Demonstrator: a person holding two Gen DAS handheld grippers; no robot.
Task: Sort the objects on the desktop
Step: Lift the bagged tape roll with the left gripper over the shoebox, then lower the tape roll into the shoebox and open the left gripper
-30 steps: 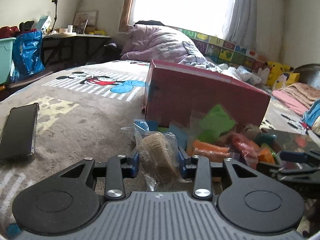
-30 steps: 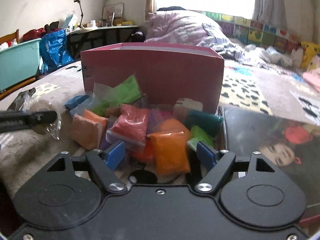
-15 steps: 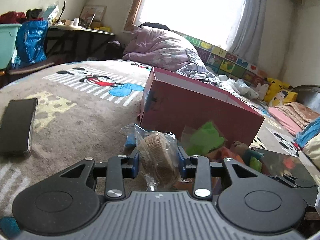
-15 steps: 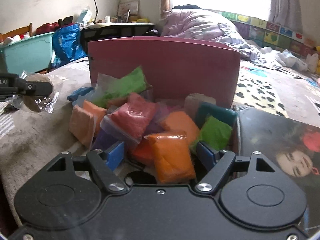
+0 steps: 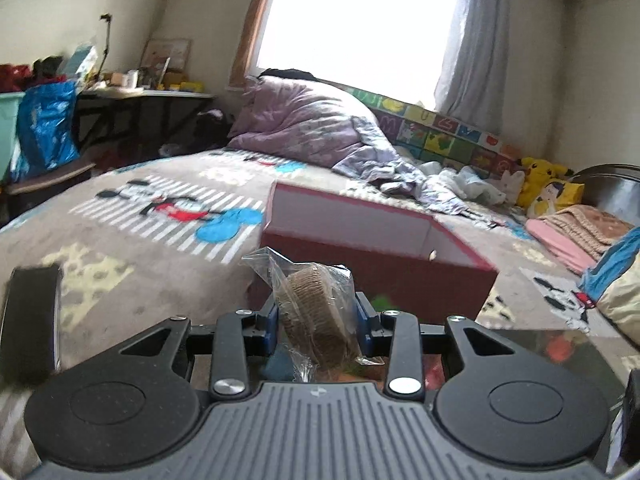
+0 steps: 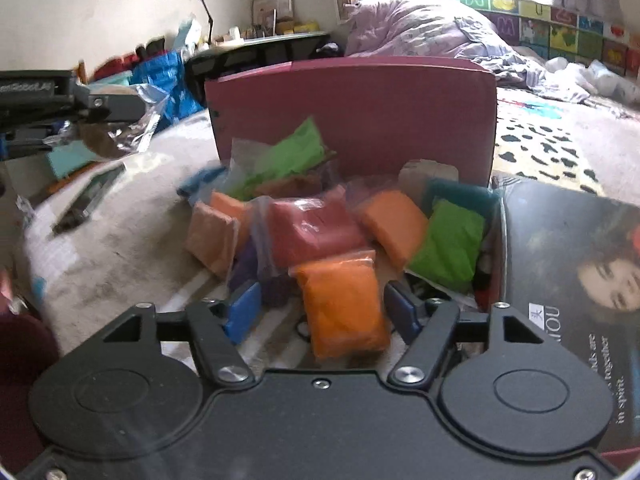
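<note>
Carrying a bagged roll to the pink box

Left gripper (image 5: 316, 314) clamps the bagged brown roll (image 5: 314, 312) just before the pink box (image 5: 376, 264); next, release inside. Right gripper (image 6: 324, 312) gapes empty.

1. We saw the left gripper (image 5: 316, 316) clamped on a clear bag (image 5: 310, 312) holding a tan woven roll.
2. The pink box (image 5: 372, 248) stood open just beyond.
3. A black phone (image 5: 30, 320) lay left.
</note>
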